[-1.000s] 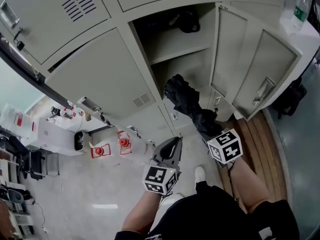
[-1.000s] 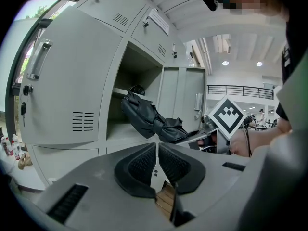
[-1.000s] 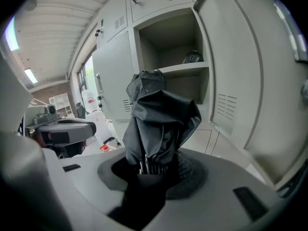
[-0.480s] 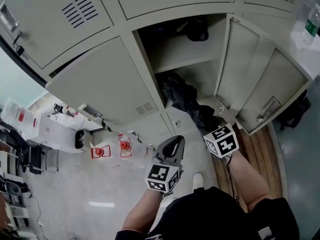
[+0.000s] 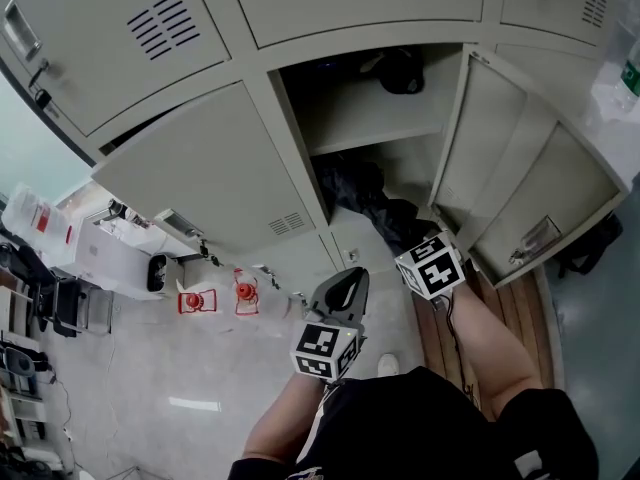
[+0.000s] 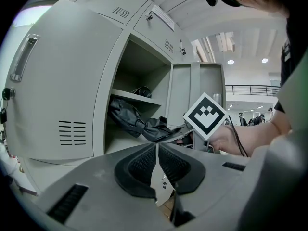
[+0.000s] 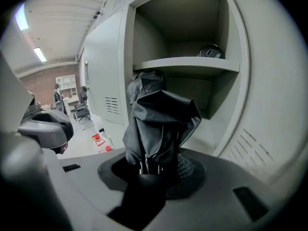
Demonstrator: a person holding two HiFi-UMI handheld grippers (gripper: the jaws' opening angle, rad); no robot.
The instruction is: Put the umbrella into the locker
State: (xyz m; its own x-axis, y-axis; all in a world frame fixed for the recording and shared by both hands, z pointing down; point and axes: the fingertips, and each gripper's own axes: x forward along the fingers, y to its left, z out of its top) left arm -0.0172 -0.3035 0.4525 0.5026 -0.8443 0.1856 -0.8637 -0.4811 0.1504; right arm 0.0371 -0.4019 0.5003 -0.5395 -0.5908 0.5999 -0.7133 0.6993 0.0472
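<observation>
My left gripper (image 5: 345,280) hangs closed and empty just outside the locker (image 5: 462,148). My right gripper (image 5: 407,242) clamps the umbrella (image 5: 366,194) at the locker's mouth, canopy tip inside beneath the shelf (image 5: 372,136). Loose folds could snag that shelf's edge and jam it.

Under shelf (image 5: 368,128) the locker (image 5: 412,173) bay is open w/ room; door (image 5: 492,158) flanks its right.
</observation>
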